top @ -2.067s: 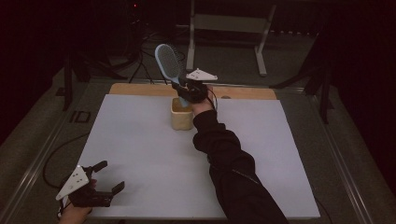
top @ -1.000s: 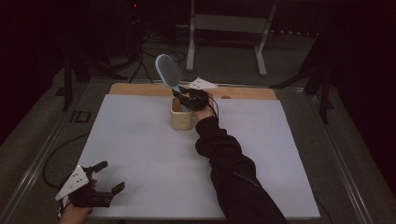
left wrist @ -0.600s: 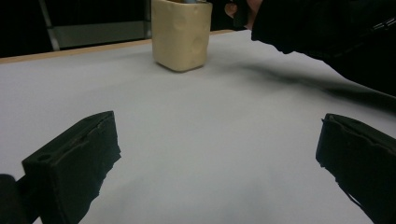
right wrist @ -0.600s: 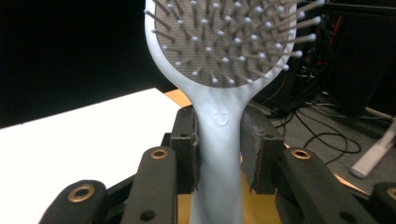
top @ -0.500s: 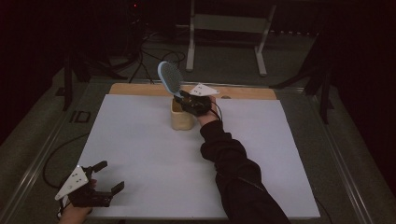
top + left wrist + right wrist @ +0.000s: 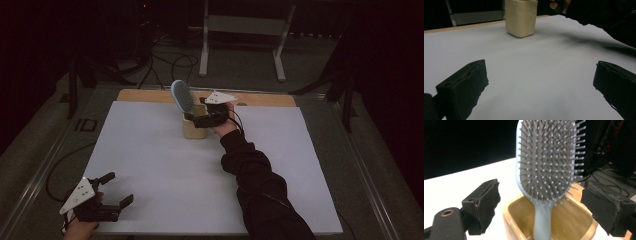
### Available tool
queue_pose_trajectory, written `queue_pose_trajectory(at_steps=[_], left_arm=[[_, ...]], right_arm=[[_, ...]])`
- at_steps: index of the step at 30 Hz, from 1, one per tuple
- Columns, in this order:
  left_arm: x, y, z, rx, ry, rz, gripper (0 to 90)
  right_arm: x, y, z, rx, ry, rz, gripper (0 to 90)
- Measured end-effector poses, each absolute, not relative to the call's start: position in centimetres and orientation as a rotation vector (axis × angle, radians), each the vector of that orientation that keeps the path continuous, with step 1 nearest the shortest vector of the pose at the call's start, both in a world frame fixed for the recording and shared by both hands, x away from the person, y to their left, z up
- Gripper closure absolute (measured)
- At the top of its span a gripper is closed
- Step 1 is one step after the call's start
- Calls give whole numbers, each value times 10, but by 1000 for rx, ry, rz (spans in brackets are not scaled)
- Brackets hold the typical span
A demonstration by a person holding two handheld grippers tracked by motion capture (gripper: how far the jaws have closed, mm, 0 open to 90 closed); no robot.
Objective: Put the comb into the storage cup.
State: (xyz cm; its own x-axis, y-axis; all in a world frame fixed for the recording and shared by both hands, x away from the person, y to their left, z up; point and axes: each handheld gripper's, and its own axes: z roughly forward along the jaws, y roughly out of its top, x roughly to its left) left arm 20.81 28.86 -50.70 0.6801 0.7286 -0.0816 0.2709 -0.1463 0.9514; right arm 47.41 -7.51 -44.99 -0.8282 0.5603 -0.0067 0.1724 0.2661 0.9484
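A pale blue paddle hairbrush stands handle-down in a beige cup at the far middle of the white sheet. My right gripper is at the cup's right side. In the right gripper view the brush rises from the cup between the jaws of the right gripper. Those jaws have just been opening and the pads stand apart from the handle. My left gripper rests open at the near left corner. In the left gripper view that gripper has nothing between its jaws, with the cup far ahead.
The white sheet covers most of the table. A wooden strip runs along its far edge. Behind the table stand a metal frame and floor cables. The person's dark sleeve crosses the right middle of the sheet.
The hairbrush has sunk lower into the cup and leans less. The right gripper has dropped to the cup's side. The left gripper has stayed put.
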Motion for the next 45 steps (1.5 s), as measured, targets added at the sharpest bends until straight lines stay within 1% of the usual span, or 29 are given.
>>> queue_pose_trajectory(at_steps=[5,7,25,36,45], left_arm=[[208,288,-507,1725,806,485,0],[208,288,-507,1725,805,485,0],[212,285,-507,1732,799,473,0],[212,283,-508,1745,793,466,0],[212,282,-508,1745,790,470,0]], right_arm=[[472,-79,-450,681,2202,1581,135],[472,-81,-450,708,2221,1579,95],[470,-93,-443,789,2288,1555,96],[462,-98,-435,784,2319,1530,96],[451,-113,-429,781,2325,1527,96]])
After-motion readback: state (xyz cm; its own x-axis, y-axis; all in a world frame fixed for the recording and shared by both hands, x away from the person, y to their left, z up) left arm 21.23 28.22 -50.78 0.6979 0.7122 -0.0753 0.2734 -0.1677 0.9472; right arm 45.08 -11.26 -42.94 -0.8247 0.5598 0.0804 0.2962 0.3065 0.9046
